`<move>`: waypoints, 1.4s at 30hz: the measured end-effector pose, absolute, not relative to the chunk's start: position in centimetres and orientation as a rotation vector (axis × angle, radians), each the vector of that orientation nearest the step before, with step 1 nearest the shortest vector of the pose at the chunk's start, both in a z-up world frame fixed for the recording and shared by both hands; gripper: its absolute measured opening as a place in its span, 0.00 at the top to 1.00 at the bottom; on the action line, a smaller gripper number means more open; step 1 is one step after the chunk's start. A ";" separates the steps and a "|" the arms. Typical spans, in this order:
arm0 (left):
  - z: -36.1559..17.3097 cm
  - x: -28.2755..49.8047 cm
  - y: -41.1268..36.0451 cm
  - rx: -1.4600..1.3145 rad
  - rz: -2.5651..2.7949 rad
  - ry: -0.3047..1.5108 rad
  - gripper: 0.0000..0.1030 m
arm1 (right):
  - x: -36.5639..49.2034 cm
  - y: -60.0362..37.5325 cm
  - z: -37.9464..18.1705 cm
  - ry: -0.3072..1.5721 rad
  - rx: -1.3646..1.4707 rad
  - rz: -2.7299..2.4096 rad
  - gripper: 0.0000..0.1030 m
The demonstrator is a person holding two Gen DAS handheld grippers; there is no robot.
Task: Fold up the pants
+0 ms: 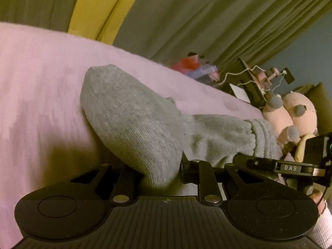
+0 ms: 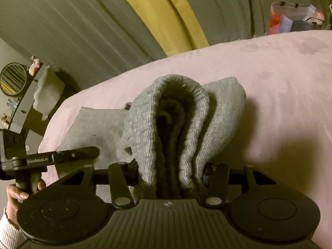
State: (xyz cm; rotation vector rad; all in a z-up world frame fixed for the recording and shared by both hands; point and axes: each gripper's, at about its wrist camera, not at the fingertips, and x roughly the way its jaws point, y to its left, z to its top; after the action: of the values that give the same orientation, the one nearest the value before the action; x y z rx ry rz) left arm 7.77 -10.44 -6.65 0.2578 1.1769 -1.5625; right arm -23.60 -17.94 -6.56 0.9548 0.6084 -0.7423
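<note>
**Both Grippers Held the Grey Pants Over the Pink Bed**

The soft grey knit pants (image 1: 132, 122) lay bunched on the pink fuzzy bed cover (image 1: 37, 87). Part of them was lifted up off the bed.

The black left gripper (image 1: 159, 174) had its fingers closed tight on a fold of the grey cloth. The cloth ran up and away from the fingers like a fat hump. Its far end rested on the bed. The stretchy waistband showed off to the right side in the left wrist view.

The black right gripper (image 2: 170, 176) had its fingers closed around a thick roll of the pants (image 2: 172, 124). The ribbed band curled over in a loop just above the fingers. More grey cloth lay flat on the bed (image 2: 269, 72) to the left of the roll.

In each view, the other gripper poked in from the side, close by. A person's hand (image 2: 18, 195) in a white knit sleeve (image 2: 8, 234) held the handle of the left one.

Behind the bed hung long green curtains (image 1: 207, 20) with a yellow strip. A pink stuffed toy with grey paws (image 1: 290, 116) sat at the bed's edge. A bright bag (image 2: 290, 18) stood past the bed.
</note>
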 end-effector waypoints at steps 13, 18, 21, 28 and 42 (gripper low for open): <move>-7.0 11.1 -7.7 0.276 -1.340 1.122 0.26 | -25.9 -18.2 -7.3 0.728 0.784 -1.033 0.10; -6.0 8.8 -5.9 0.296 -1.450 1.123 0.21 | -26.5 -17.1 -3.9 0.644 0.725 -1.144 0.09; -6.2 6.1 -6.6 0.391 -1.492 1.024 0.09 | -24.7 -16.3 -2.7 0.611 0.738 -0.961 0.09; -8.8 3.9 -8.4 0.537 -1.418 0.918 0.10 | -18.2 -16.7 -8.1 0.768 0.907 -0.633 0.61; -5.2 6.3 -4.0 0.373 -1.299 0.864 0.10 | -25.7 -13.4 -5.3 0.630 0.834 -0.715 0.42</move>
State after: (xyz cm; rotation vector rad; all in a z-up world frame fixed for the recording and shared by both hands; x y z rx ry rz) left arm 6.28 -4.05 -5.20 0.3729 0.8638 -1.2990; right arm -25.74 -13.45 -5.33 0.8337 0.6297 -0.7149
